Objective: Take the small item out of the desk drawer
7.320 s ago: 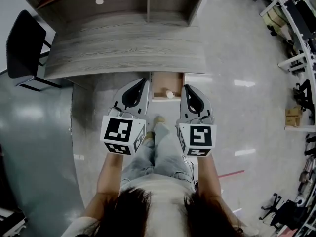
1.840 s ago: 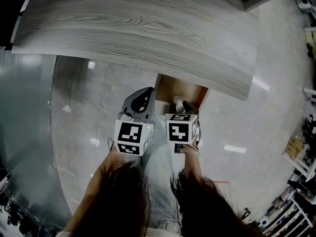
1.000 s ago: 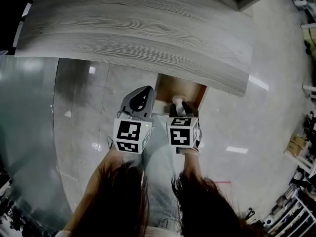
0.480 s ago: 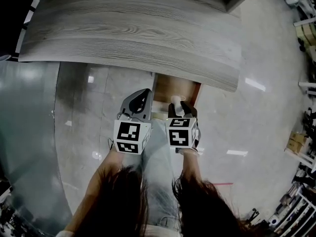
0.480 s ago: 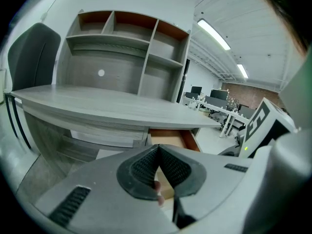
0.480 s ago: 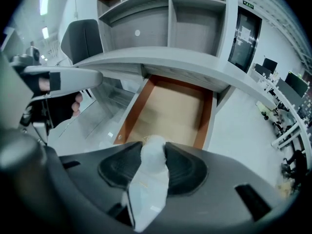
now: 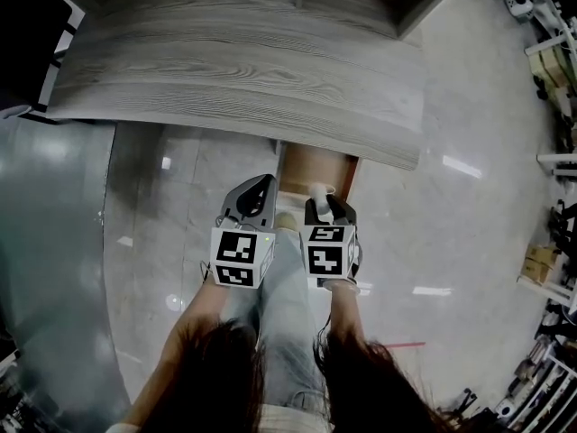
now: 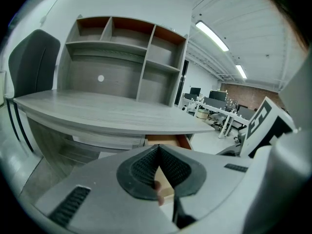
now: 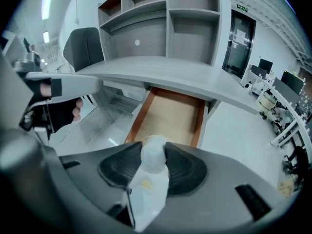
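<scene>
Above the open drawer (image 9: 170, 113), right gripper (image 9: 153, 156) fingers pinch the small white item (image 9: 148, 184); lift straight clear (left gripper (image 8: 158, 152) closed, empty).

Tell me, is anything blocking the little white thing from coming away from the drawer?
Nothing visible does. The right gripper is shut on the small white item, over the front of the open drawer. The desk top does not hang over it, and the left gripper is off to one side.

Both left gripper (image 7: 263, 184) and right gripper (image 7: 322, 201) are grey (black ribbed jaws).
</scene>
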Tool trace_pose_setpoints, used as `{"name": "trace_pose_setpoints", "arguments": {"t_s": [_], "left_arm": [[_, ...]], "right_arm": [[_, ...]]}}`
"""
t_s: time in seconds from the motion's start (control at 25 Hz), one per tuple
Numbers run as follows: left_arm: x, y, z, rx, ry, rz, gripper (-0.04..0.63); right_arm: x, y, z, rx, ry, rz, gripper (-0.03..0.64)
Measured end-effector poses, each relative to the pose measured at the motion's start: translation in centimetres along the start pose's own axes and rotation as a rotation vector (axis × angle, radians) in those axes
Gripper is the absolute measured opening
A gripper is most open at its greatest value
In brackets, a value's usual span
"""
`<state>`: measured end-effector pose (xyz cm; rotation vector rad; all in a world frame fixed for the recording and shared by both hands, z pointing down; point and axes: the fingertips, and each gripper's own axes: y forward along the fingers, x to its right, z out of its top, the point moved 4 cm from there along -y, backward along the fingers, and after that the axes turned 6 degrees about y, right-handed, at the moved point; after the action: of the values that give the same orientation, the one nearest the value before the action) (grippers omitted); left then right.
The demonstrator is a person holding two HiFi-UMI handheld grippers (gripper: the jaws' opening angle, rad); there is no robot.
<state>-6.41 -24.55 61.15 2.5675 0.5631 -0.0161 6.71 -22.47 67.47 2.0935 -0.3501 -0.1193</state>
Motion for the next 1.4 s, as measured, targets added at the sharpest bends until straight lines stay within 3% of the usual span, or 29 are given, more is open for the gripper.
{"name": "trace_pose_setpoints", "arguments": {"t_s": [1.4], "left_arm": [[1.6,-9.3,7.6,0.034,0.007,-0.067,0.012]], "right_arm": [[-3.0,-12.4,4.4,0.153,0.065,-0.061,0.163]]}}
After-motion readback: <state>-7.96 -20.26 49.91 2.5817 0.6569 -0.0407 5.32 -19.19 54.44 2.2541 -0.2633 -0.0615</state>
